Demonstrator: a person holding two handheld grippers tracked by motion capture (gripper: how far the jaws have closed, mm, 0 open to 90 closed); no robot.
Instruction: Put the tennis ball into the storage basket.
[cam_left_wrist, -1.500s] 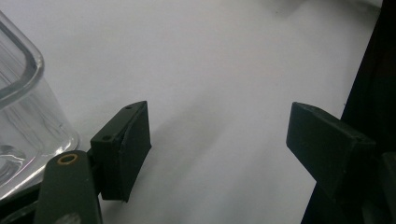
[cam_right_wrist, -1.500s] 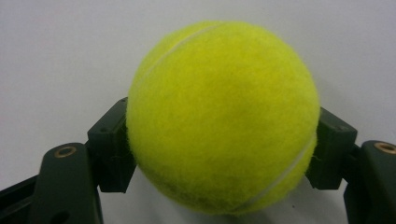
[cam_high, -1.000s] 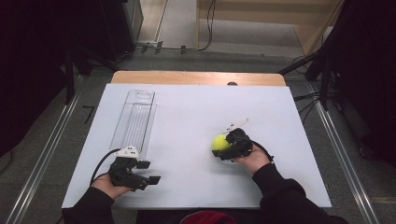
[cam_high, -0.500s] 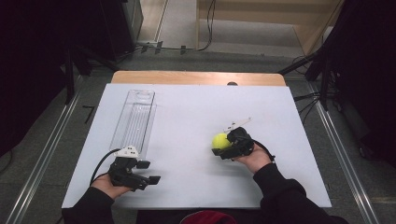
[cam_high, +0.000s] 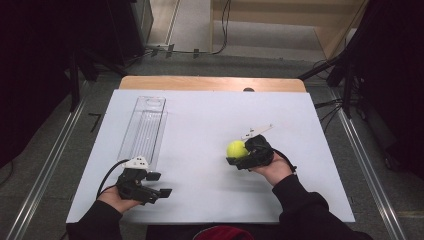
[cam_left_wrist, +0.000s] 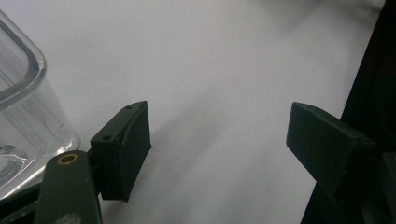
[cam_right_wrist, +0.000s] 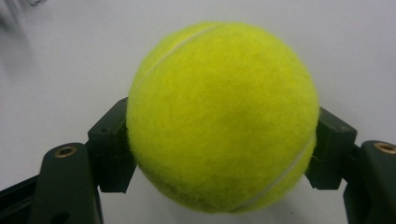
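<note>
left gripper (cam_high: 161, 192) sits low at about seven o'clock on the white table (cam_high: 200, 125), jaws wide apart with nothing between them, just bare surface ahead. over at four o'clock my right gripper (cam_high: 239, 159) has its jaws clamped on the tennis ball (cam_high: 236, 149), pads pressing both flanks; i judge the pick is done. the clear container (cam_high: 145, 127), long and narrow, runs from just beside my left jaws out toward eleven o'clock, and looks empty, so carrying the ball across and dropping it in seems left. hard to say whether the ball rests on the table or is lifted. the container's near corner is cut off in the left gripper view.
</note>
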